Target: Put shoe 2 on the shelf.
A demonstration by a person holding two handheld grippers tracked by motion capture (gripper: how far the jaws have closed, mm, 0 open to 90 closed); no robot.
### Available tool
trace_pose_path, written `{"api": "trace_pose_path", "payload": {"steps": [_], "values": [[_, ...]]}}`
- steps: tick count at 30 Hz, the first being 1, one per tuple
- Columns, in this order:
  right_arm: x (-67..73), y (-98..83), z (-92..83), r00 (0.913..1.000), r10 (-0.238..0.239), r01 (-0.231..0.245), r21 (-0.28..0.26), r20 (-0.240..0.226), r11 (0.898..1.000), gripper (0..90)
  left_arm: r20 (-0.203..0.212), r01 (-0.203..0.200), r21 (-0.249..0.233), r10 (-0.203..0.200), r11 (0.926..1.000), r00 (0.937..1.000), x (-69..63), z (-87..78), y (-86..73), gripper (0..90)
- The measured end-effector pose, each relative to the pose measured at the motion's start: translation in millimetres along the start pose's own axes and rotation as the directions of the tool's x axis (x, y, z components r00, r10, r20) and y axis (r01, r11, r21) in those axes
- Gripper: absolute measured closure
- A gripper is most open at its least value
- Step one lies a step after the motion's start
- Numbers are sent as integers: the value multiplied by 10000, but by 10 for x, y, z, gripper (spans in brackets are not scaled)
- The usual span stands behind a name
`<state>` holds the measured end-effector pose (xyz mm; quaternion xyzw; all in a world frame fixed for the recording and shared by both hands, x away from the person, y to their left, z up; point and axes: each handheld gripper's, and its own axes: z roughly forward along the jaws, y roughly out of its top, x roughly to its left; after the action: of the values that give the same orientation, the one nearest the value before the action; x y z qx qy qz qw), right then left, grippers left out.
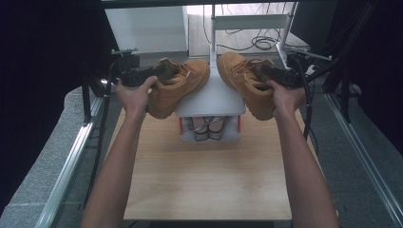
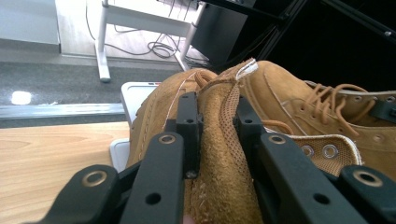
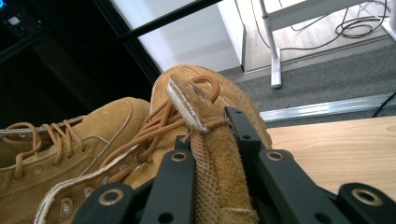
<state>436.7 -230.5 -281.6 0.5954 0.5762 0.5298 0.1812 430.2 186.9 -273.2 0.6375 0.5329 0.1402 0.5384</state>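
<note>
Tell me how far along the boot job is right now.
Done: both boots are picked up. In hand: the left gripper pinches the left boot by its tongue, and the right gripper pinches the right boot likewise, above the white rack. Left: setting them down.

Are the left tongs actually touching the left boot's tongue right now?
Touching. The left gripper view shows the left tongs with both jaws pressed flat against the left boot's tongue, the suede pinched between them with no gap.

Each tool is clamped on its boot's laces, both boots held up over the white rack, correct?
Not quite. In both gripper views the jaws pinch the tongue, not the laces: left tool on the left boot, right tool on the right boot, above the white rack.
</note>
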Motion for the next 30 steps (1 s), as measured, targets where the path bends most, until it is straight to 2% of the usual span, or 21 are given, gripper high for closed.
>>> {"api": "trace_pose_path", "payload": {"steps": [5,9,15,18,20,22,27,29,30], "values": [[47,63,106,10000,-58,58,154,38,9999,814,60,70,-1,-69,10000,10000,3,50,35,772],[97,119,167,10000,-62,63,253,-46,9997,814,124,397,-66,-396,9992,9991,43,49,58,771],[175,96,394,10000,62,-62,553,1,9985,813,-21,495,-46,-495,9988,9988,63,89,49,770],[187,126,460,10000,89,-91,731,38,9973,811,94,796,61,-796,9968,9968,109,167,48,767],[191,169,515,9999,93,-108,1182,137,9929,807,95,877,124,-879,9961,9961,121,226,35,762],[176,210,562,9995,-124,77,1482,306,9889,805,172,1038,86,-1039,9946,9944,157,246,39,755],[73,270,688,9998,-166,140,2207,102,9752,782,83,1139,518,-1145,9921,9934,286,315,49,720],[104,277,717,9967,-786,717,2271,212,9712,772,310,1223,448,-1237,9915,9918,327,331,34,699],[104,277,722,9961,-850,778,2284,220,9705,762,449,1246,364,-1262,9915,9910,340,329,33,679]]}}
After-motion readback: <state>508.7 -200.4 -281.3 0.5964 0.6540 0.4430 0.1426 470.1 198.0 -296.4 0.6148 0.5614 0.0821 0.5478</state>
